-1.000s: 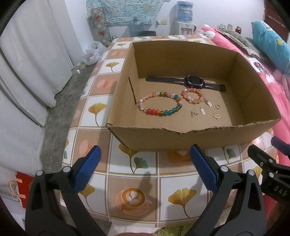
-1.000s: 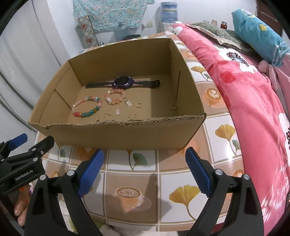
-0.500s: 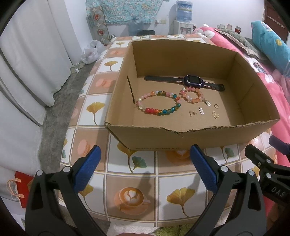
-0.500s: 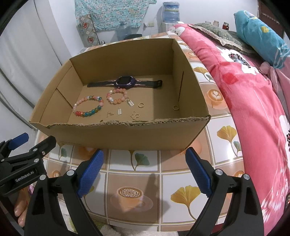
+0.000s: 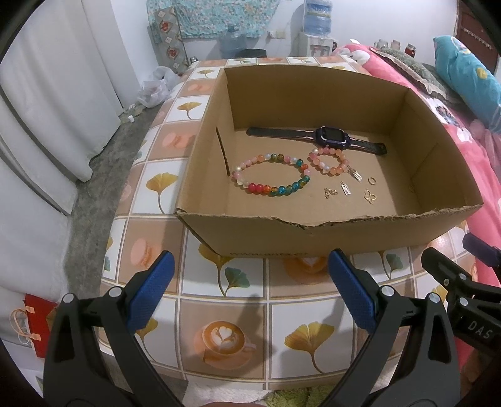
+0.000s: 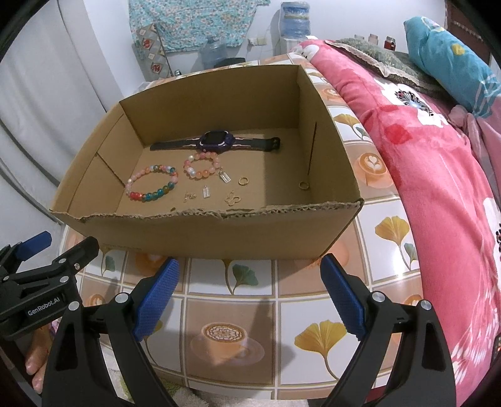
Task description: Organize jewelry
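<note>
Both the left tool (image 5: 250, 275) and right tool (image 6: 249, 281) gape wide, empty, before the cardboard box (image 5: 313, 231).

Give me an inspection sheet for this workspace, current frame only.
Surface: patterned tablecloth, ginkgo and coffee prints.
Job's things: cardboard box holds smartwatch, multicolour bead bracelet, pink bead bracelet, small gold charms, gold rings.
Clutter: nothing seen on the table.
Grippers: left gripper and right gripper open, empty, short of the box.
Cables: nothing seen.
Surroundings: pink floral blanket, water bottles, curtain.
</note>
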Demonstrator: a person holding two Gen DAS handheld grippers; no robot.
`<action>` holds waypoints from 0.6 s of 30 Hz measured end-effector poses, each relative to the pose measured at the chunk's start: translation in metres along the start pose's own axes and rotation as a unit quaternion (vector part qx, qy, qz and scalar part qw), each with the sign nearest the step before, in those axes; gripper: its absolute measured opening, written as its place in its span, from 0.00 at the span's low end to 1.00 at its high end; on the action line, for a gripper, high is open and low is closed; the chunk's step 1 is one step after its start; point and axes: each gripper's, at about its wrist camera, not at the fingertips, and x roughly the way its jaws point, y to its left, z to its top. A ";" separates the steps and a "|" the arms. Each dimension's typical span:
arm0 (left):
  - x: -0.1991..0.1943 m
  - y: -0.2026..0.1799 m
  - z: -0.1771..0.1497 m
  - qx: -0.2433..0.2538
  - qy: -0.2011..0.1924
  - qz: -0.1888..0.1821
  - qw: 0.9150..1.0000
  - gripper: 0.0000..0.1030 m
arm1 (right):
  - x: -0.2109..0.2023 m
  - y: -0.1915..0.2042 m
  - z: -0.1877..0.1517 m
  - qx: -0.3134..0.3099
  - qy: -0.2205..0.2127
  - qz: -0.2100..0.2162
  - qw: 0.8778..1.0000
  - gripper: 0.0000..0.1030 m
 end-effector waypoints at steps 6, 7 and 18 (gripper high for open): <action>0.000 -0.001 0.000 0.000 0.003 -0.002 1.000 0.92 | 0.001 -0.002 0.000 0.002 0.000 0.000 1.000 0.86; 0.000 -0.001 0.000 0.000 0.003 -0.002 1.000 0.92 | 0.001 -0.003 -0.001 0.002 0.000 0.000 1.000 0.86; 0.001 0.000 0.000 0.000 0.004 -0.003 1.000 0.92 | 0.000 -0.003 -0.001 0.004 0.000 -0.001 1.000 0.86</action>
